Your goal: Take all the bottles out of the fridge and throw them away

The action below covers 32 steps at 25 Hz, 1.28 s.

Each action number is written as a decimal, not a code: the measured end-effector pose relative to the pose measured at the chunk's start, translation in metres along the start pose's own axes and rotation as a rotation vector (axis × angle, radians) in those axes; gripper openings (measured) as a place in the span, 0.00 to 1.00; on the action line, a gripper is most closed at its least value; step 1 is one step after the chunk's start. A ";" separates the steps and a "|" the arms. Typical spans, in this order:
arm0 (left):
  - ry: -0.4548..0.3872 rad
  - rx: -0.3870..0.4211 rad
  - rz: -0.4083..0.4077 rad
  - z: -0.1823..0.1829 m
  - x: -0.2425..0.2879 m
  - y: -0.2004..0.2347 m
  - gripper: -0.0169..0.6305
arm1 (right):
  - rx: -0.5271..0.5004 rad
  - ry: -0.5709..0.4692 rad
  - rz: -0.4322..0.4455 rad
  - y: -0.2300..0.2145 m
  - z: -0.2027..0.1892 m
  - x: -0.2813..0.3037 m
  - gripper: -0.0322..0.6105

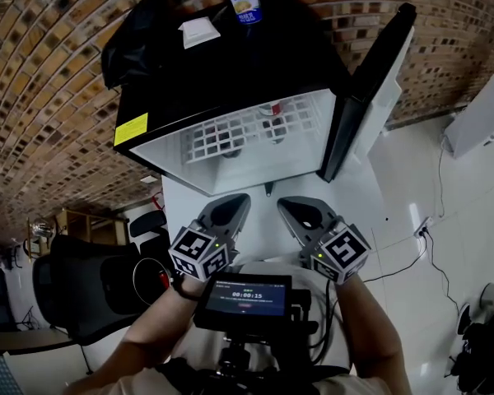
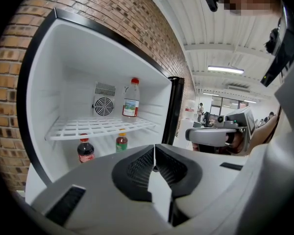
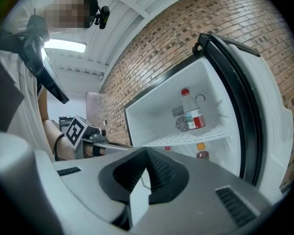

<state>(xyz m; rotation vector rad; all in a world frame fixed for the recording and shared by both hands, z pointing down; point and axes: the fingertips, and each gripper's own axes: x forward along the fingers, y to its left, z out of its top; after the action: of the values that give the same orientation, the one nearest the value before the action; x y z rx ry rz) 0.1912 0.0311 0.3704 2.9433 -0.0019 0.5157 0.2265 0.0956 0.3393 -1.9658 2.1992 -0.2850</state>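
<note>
Grey-bodied with black ridged pads, the left gripper (image 2: 154, 150) has its fingers pressed together with nothing between them. The right gripper (image 3: 147, 153) is closed and empty too. Both are held side by side near the person, facing the open fridge (image 2: 49, 82) and well short of it. Far beyond the fingers, a tall red-capped bottle (image 2: 131, 98) stands upright on the white wire shelf (image 2: 98, 127), just right of the round fan grille (image 2: 104, 105). Below the shelf stand a dark cola bottle (image 2: 85, 151) on the left and a smaller yellow-capped bottle (image 2: 121, 142) to its right. The fridge door (image 2: 175, 111) stands open on the right.
</note>
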 end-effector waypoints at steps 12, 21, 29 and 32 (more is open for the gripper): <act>-0.114 -0.012 -0.013 0.053 0.037 0.004 0.02 | 0.018 -0.013 -0.028 -0.019 -0.001 -0.015 0.03; -0.137 0.082 0.160 0.101 0.085 0.049 0.30 | 0.035 -0.013 -0.011 -0.029 -0.005 -0.020 0.03; -0.037 0.137 0.240 0.116 0.143 0.078 0.62 | 0.063 0.008 -0.031 -0.049 -0.009 -0.034 0.03; -0.007 0.149 0.251 0.119 0.165 0.087 0.65 | 0.077 0.003 -0.037 -0.053 -0.010 -0.036 0.03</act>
<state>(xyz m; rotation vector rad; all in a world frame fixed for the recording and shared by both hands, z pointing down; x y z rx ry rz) 0.3839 -0.0683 0.3287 3.1087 -0.3524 0.5614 0.2785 0.1258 0.3632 -1.9676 2.1227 -0.3721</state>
